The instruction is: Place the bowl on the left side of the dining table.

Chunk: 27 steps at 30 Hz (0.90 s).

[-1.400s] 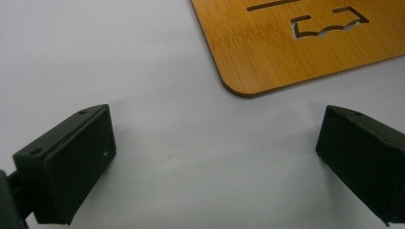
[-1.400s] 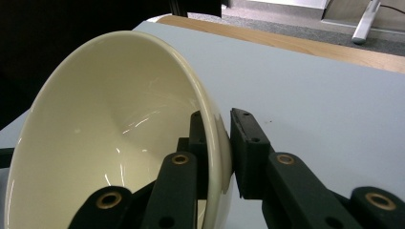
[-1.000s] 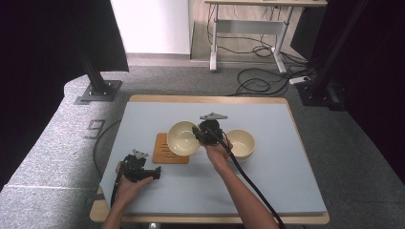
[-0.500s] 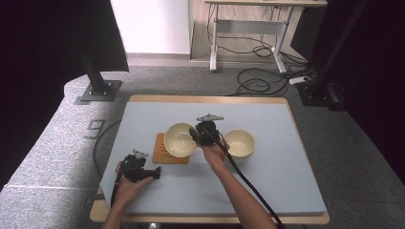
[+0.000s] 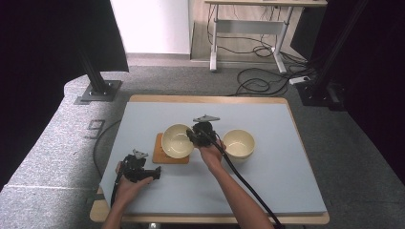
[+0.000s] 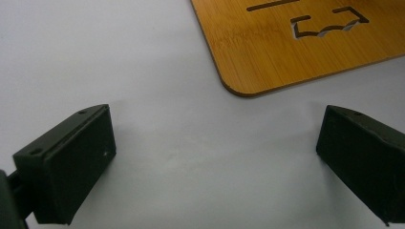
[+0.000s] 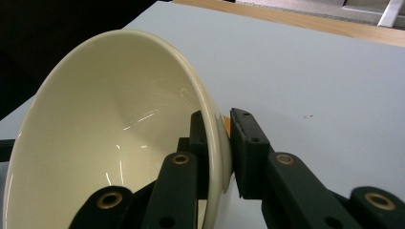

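right gripper (image 5: 195, 137) reaching mid-tabletop, fingers clamping cream bowl (image 5: 177, 141) rim (glossy, over wooden mat (image 5: 164, 155)); left gripper (image 5: 152, 172) fingers spread wide, empty

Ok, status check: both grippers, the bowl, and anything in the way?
Right gripper shut on bowl rim, bowl over wooden board. Left gripper open, near table's front. Second bowl beside, apart.

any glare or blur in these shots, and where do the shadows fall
High view: even overhead light, sharp, dark curtains at the sides. Right gripper view: streaks of glare inside the cream bowl, and the near fingers look slightly soft. Left gripper view: soft shadows on the grey mat beside each finger, with the bamboo board in focus.
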Available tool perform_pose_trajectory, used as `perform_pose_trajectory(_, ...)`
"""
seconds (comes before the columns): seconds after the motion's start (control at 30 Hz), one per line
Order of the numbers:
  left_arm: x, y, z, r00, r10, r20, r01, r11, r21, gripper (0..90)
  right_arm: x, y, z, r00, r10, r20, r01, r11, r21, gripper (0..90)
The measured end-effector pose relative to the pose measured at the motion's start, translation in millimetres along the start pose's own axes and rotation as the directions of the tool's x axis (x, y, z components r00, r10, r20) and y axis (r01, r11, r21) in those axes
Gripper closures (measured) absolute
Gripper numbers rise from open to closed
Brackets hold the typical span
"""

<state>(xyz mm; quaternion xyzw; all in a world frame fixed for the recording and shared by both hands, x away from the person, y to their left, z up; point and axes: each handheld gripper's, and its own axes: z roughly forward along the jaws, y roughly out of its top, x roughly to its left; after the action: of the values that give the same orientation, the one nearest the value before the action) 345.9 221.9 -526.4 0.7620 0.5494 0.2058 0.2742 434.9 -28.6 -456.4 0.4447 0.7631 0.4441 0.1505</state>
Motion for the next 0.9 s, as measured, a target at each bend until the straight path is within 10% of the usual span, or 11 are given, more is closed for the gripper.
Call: perform_pose_trajectory(0.9, 0.0, -0.2, -0.3, 1.0, 0.002, -0.001, -0.002, 1.0, 0.001, 0.0, 11.5, -8.5, 25.6, 1.0, -0.003, -0.009, 0.003, 1.0, 0.025, 79.9)
